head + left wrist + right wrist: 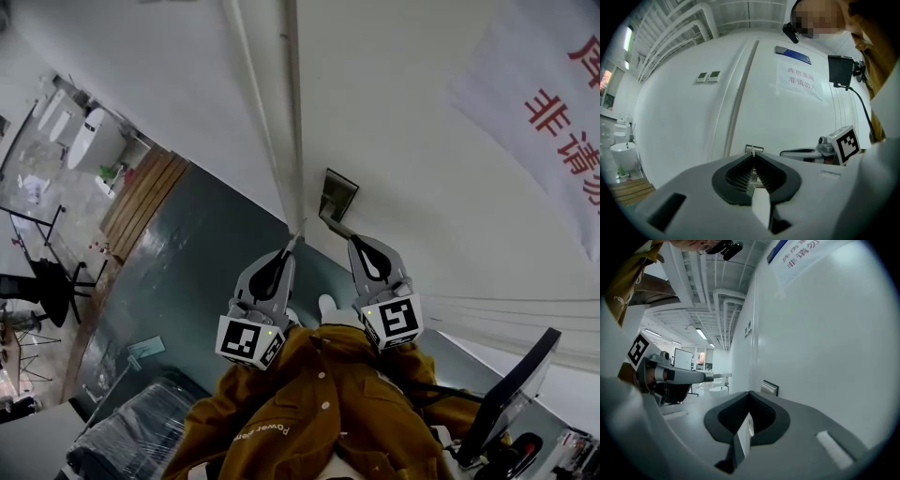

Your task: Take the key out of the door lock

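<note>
From the head view, here's the white door (422, 187), and up at the right a white sign (553, 112) in red characters, cut off by the frame, with 非请 reading clearly. On the mustard jacket (319, 412) below, "Power" is legible and the rest is too small. The left gripper (293, 242) points at the door seam with a thin pale sliver, the key (299, 229) as best I can tell, poking out of its tips just left of the metal lock plate (337, 194). The right gripper (351, 238) sits just below that plate. Over to the left gripper view: the sign (799, 80) reads in full, 库房重地 over 非请勿入, and above it is a blue plaque (793, 54) whose print is too small to read. The jaws are clenched on the key (751, 151), a white edge pinched at the very tips, with the lock plate (759, 149) directly behind it; whether the two touch I cannot tell. Now the right gripper view: its jaws are pressed together with nothing between them, the lock plate (769, 388) lies just beyond and right of the tips, and the left gripper (710, 376) reaches in from the left.
</note>
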`<state>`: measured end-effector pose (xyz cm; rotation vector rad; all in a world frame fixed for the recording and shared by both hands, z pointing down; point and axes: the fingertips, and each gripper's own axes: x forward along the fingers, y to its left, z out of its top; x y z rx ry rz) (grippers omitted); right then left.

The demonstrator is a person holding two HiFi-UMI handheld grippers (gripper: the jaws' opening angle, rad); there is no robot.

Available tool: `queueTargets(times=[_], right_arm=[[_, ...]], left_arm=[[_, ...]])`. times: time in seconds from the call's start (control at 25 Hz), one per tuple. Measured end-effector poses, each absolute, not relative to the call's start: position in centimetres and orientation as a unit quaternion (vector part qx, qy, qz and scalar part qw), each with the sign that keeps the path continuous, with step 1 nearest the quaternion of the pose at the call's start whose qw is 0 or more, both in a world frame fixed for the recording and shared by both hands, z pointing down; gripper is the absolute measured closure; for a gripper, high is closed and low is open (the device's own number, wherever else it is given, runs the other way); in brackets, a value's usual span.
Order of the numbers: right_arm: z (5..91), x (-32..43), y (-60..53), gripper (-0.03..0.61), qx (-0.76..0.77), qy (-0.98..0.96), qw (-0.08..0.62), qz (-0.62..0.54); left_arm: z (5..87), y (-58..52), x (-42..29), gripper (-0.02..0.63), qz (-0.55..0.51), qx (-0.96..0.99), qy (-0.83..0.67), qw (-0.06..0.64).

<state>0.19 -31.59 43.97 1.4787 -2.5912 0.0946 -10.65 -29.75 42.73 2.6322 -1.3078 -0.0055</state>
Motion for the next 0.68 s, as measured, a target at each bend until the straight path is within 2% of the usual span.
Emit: queueTargets(times=[0.68], right_arm=[[43.8, -0.7, -33.2, 0.574, 0.484, -0.871, 0.081, 0.025]], left_arm=[[42.5, -30.9, -11.7, 0.594, -0.012, 0.889, -0.447, 0.104]])
